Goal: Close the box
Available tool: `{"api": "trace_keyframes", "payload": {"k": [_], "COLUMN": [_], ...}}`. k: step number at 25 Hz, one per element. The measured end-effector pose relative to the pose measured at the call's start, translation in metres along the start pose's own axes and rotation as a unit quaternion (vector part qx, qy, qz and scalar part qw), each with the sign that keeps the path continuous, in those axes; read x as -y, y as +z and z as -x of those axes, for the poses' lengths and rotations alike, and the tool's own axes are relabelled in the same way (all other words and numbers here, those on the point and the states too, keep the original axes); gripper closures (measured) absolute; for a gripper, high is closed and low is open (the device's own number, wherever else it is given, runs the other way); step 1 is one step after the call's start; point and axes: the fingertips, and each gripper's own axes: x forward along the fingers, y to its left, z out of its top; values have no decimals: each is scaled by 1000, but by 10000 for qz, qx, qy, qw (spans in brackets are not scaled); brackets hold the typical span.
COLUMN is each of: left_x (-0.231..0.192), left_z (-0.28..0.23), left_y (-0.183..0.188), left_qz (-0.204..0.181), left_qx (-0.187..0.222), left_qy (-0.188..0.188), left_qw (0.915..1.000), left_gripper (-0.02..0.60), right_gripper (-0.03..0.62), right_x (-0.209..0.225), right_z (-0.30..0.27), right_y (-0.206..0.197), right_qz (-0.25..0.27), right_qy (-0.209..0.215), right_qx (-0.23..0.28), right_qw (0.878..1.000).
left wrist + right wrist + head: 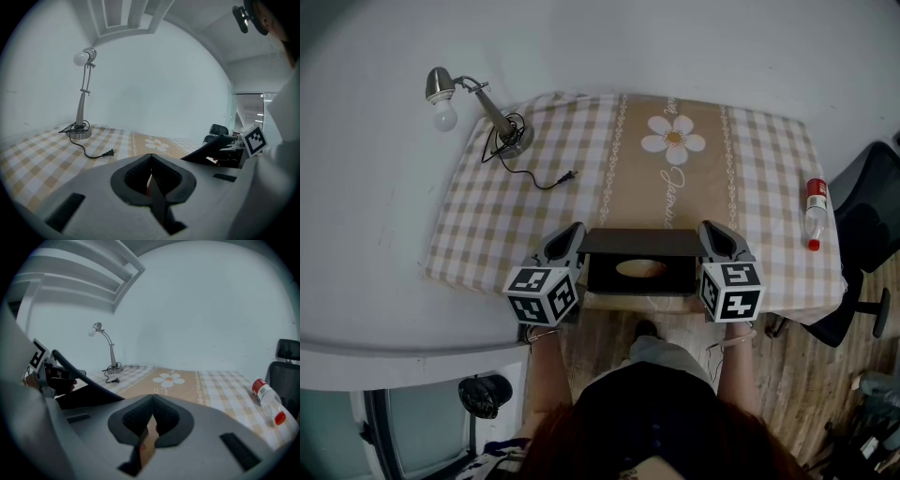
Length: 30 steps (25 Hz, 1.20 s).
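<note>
A dark box (641, 278) sits at the table's front edge with its lid (641, 242) raised at the back and a pale tan thing (640, 268) inside. My left gripper (573, 236) is at the box's left end, shut on a thin dark side flap (156, 199). At the right end, my right gripper (709, 234) is shut on a thin brown-and-dark flap (146, 446). The raised lid shows as a dark slanted panel (212, 149) in the left gripper view and as a similar dark panel (79, 376) in the right gripper view.
A checked tablecloth (750, 159) with a daisy (674, 139) covers the table. A desk lamp (490, 111) with a loose cord and plug (565, 176) stands at the back left. A red-capped bottle (815, 214) lies at the right edge, beside an office chair (867, 211).
</note>
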Motion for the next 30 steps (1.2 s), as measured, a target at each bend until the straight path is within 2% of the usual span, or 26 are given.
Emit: {"api": "trace_keyframes", "payload": {"k": [21, 30], "left_x": [2, 5], "left_z": [5, 8], "left_y": [-15, -20], "left_qz": [77, 53], "left_qx": [-127, -165], "left_qy": [-99, -170], "left_qw": [9998, 9997], "left_gripper": [555, 555], "right_gripper": [577, 577], "right_x": [-4, -10], "right_z": [7, 11], "right_y": [-16, -21], "right_qz": [-70, 117], "right_qy": [-27, 25], "right_qx": [-185, -250], "right_qw": [9998, 9996]}}
